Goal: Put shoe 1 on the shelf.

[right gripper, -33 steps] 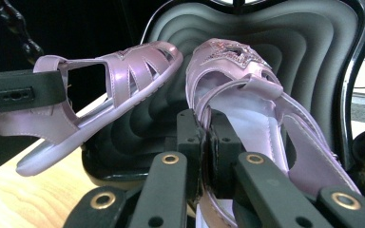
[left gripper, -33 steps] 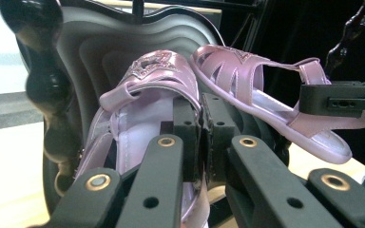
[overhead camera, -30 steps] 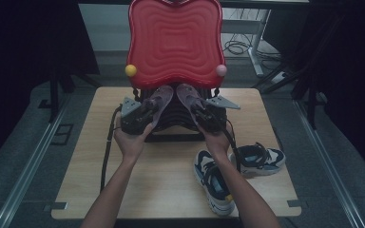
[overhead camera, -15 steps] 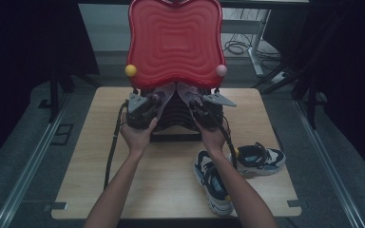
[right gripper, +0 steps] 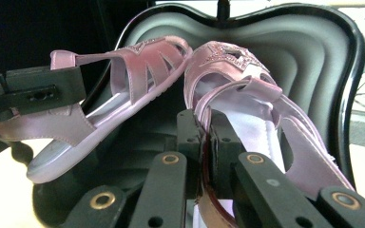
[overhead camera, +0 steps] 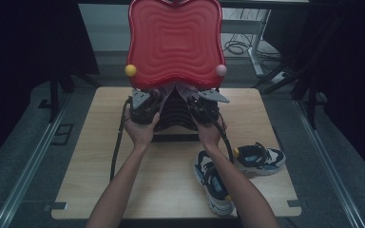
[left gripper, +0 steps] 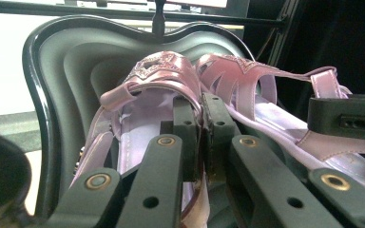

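Left gripper [left gripper: 197, 111] is clamping the heel strap of one pink sandal [left gripper: 157, 80], jaws nearly together with only the thin strap between the pads; the right gripper [right gripper: 204, 128] is doing the same on the second sandal [right gripper: 237, 80]. Pinching at the back strap is leaving each toe free to point ahead, which probably suits sliding the shoes toe-first into the case. In the high view both hands are holding the left gripper [overhead camera: 145, 107] and right gripper [overhead camera: 202, 108] side by side just in front of the open case, with the raised red lid [overhead camera: 175, 40] standing behind and above them and partly covering the sandals. Relative to the case: both sandals are hanging inside its mouth, toes nearly meeting at the middle of the dark moulded lining [left gripper: 76, 71], soles apparently not yet resting on the ribbed base [overhead camera: 173, 111]; contact under the shoes is hidden. The sandals are angling inward toward each other, likely so the pair fits the narrowing curved shell. The other hand's gripper is showing at the edge of each gripper view, holding its own sandal by the heel. The case is sitting at the far middle of the wooden table [overhead camera: 90, 190]. Well apart from the case, at the table's near right, two sneakers [overhead camera: 259, 159] are lying untouched, one [overhead camera: 214, 183] partly under the right forearm. Judgement: the placing step is under way and release is still to come.
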